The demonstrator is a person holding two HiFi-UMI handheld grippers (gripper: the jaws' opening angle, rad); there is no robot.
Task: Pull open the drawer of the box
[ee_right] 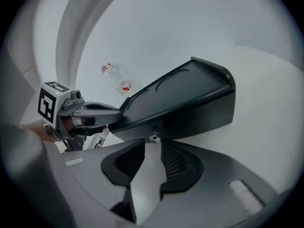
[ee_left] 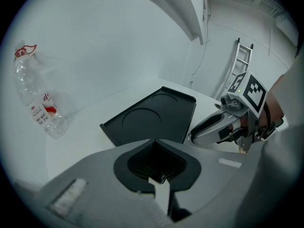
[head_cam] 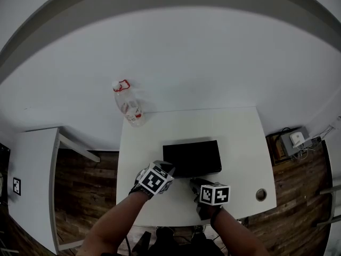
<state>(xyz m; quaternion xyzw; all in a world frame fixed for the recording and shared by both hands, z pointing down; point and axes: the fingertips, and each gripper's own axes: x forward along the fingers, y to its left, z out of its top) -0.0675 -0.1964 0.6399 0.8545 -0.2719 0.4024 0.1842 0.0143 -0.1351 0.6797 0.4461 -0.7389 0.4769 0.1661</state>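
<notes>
A flat black box (head_cam: pixel 192 157) lies in the middle of the white table (head_cam: pixel 240 143). In the right gripper view its front face (ee_right: pixel 199 115) carries a small metal drawer knob (ee_right: pixel 154 137). My right gripper (ee_right: pixel 151 147) is open, and the knob sits right at its fingertips. My left gripper (ee_left: pixel 159 175) looks shut and empty. It rests at the box's near left corner (ee_right: pixel 124 112), pointing across the box top (ee_left: pixel 154 115). In the head view the left gripper (head_cam: pixel 166 169) and the right gripper (head_cam: pixel 196 183) are both at the box's near edge.
A clear plastic bottle (head_cam: pixel 128 104) with a red cap lies at the table's far left corner, against the wall. There is a round cable hole (head_cam: pixel 260 194) at the near right of the table. A second white table (head_cam: pixel 32 180) stands to the left, over wooden floor.
</notes>
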